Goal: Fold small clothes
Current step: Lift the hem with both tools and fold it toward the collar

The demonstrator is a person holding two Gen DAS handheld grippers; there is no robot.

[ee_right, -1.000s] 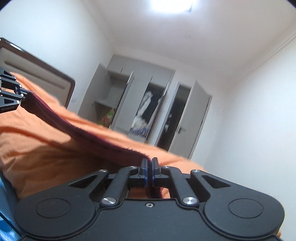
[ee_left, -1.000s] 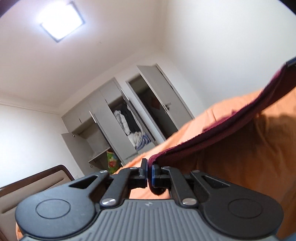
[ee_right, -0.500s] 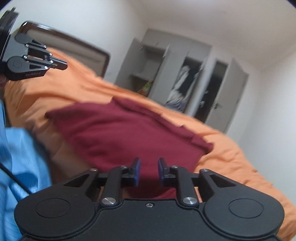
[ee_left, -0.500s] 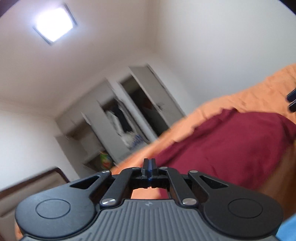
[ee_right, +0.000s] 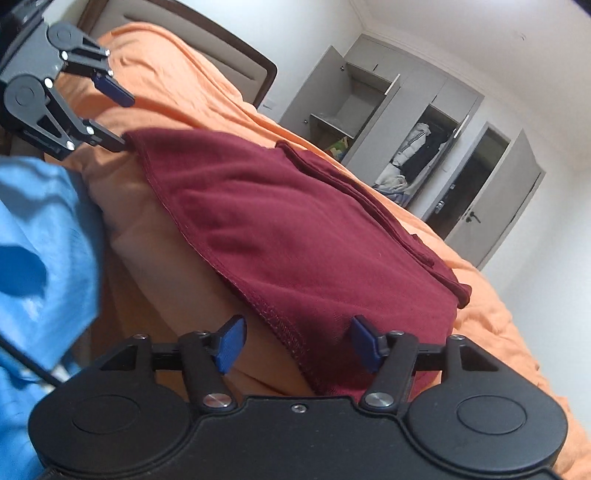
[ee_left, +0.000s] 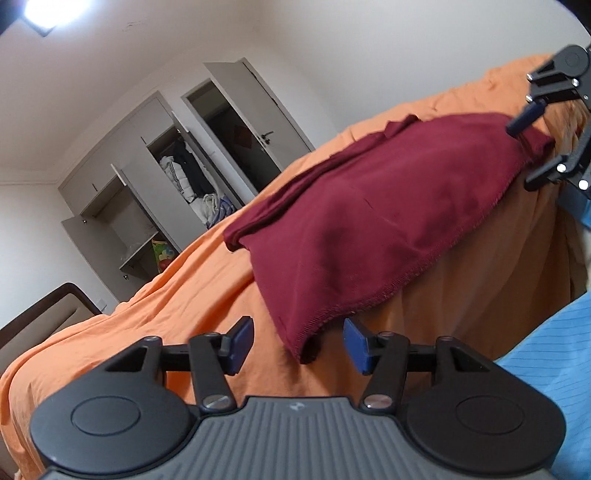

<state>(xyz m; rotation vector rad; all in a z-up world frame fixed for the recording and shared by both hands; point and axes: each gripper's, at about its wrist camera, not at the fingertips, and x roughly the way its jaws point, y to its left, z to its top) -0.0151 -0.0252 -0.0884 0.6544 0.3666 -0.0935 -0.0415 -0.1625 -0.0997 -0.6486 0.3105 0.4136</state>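
Left hand-held gripper [ee_left: 298, 345] released, blue pads spread either side of the near hem corner at 12 o'clock; right hand-held gripper [ee_right: 297, 343] likewise agape. Maroon garment [ee_left: 388, 206] laid flat on the orange bed [ee_left: 184, 280], likely for folding: soft knit, stitched hem. Wardrobe [ee_left: 155, 177] beyond at 11 o'clock.

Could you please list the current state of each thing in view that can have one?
left gripper: open, holding nothing.
right gripper: open, holding nothing.
maroon garment: lying on the bed, near hem draped over the bed's edge.
orange bedsheet: spread over the bed, wrinkled.
wardrobe doors: several standing open, clothes visible inside.
room door: open.
ceiling light: on.
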